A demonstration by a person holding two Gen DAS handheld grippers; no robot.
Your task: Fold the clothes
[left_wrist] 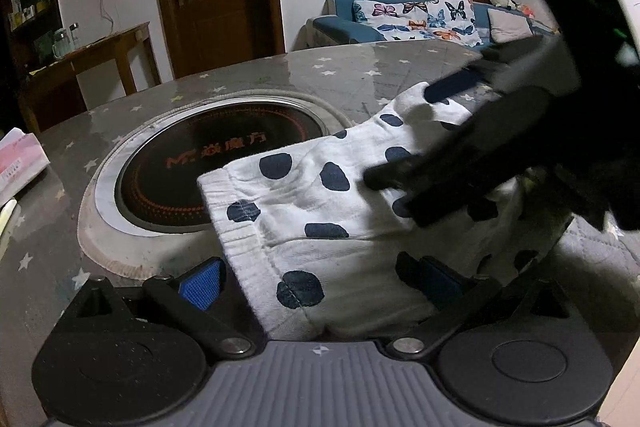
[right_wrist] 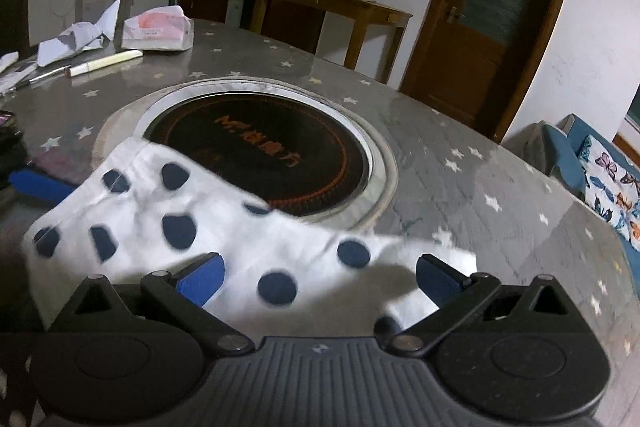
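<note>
- While the white garment with dark blue dots is spread over the near edge of the round hotplate set into the table, a fold is judged to be in hand, with both claws brought in at the cloth.
- On the side of the hotplate nearest the left wrist camera, the left gripper is seen with its blue pads spread wide; the ribbed hem is lying between them, but nothing is clamped.
- Just beyond that, still on the near side of the hotplate, the right gripper is seen from the left wrist view reaching across the cloth; in its own view its pads are likewise wide apart over the fabric, and no hold is shown.
- Whether the cloth is already doubled over cannot be told for certain, though a second layer seems to be lying under the hem.
- For the next move, an edge would need to be pinched by each claw, then lifted and carried across toward the hotplate, the layers being kept even.
- Paper clutter lies well beyond the hotplate and is not in the way.
</note>
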